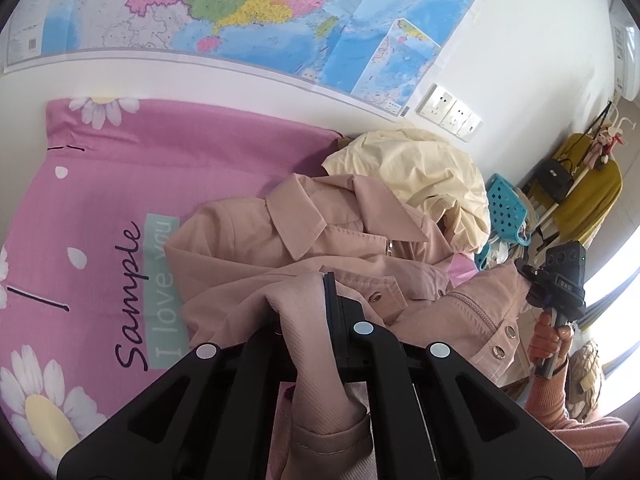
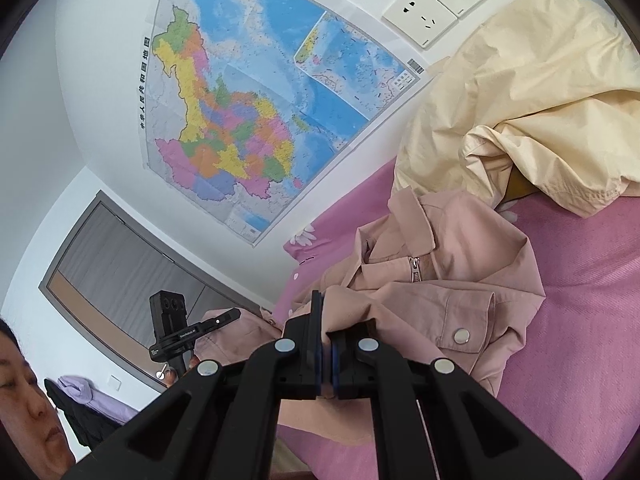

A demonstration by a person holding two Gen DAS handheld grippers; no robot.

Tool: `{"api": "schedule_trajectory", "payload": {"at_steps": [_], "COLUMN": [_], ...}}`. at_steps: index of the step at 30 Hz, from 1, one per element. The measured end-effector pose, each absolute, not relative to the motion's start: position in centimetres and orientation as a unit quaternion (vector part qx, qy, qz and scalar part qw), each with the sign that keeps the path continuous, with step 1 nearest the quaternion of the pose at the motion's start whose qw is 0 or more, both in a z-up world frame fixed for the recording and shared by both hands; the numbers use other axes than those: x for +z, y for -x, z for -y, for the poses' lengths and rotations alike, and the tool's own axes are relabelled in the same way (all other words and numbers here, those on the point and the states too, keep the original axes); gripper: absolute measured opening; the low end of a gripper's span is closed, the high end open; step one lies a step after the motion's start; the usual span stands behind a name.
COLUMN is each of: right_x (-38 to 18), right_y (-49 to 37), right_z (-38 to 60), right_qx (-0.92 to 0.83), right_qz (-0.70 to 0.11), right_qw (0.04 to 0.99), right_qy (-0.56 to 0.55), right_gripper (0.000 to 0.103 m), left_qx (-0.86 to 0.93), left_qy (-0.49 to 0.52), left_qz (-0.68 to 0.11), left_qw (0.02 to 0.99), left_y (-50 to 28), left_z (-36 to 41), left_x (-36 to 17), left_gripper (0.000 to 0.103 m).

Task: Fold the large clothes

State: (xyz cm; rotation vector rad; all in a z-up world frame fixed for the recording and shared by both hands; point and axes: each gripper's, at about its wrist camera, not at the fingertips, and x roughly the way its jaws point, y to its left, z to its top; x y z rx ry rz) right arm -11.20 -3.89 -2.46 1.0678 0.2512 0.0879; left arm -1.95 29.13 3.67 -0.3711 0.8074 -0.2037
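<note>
Dusty-pink cotton jacket [image 1: 304,240] rumpled on pink daisy-print bed sheet [image 1: 120,184], left hand-held gripper [image 1: 320,320] and right hand-held gripper [image 2: 326,344] each clamped on its fabric, cream jacket [image 2: 520,92] heaped beyond.

In my left wrist view the jacket [image 1: 304,240] lies centre frame on the bedsheet [image 1: 120,184], the crumpled garment [image 1: 420,172] behind it at upper right, the basket [image 1: 506,204] further right, the wall map [image 1: 240,12] above.
</note>
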Motion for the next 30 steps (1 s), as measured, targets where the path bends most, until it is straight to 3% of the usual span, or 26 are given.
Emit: {"api": "schedule_trajectory", "payload": {"at_steps": [30], "right_x": [-3.8], "right_y": [9.2], "right_z": [5.9], "right_qx": [0.035], "right_qz": [-0.126], "right_qw": [0.837], "right_qy": [-0.531], "right_gripper": [0.004], "left_qx": [-0.069], "left_qy": [0.143], "left_qz": [-0.412], "left_qw": [0.897], "left_y": [-1.7], "left_z": [-28.3], "left_x": [2.6], "left_gripper": [0.002]}}
